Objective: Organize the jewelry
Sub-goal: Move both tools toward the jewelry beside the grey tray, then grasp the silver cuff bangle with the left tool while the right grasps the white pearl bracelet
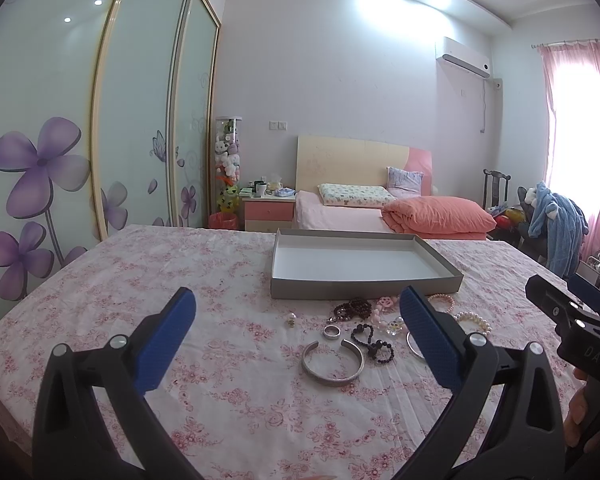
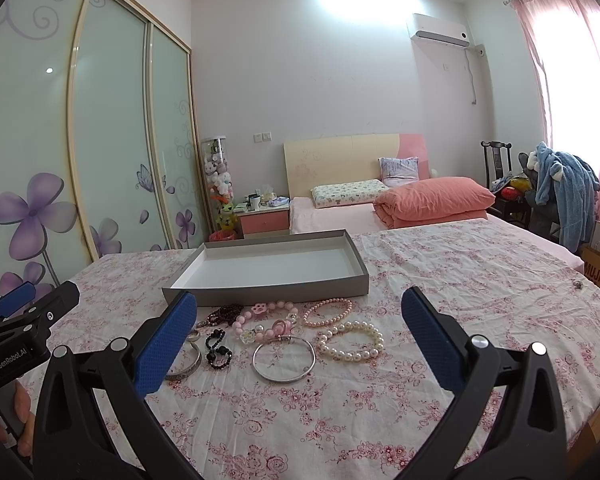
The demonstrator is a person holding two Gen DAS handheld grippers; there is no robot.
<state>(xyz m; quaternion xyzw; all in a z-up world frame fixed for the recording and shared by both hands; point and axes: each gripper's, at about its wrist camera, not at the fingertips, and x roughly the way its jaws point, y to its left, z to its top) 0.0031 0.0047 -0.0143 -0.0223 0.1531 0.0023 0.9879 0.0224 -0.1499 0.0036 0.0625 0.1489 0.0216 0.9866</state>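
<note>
Jewelry sits loose on the floral bedspread (image 1: 228, 360) just before the empty tray (image 1: 364, 280). Left view: left claw (image 1: 298, 338) gapes wide; the stiff silver cuff (image 1: 332, 364) looks slippery, so pinch across its band. Right view: right claw (image 2: 300, 338) wide too; the pearl bracelet (image 2: 350, 340) looks floppy, grab a strand.

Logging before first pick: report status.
Left tool open, empty; right tool open, empty. Jewelry loose on floral cloth; grey tray empty behind. Nothing blocking.
</note>
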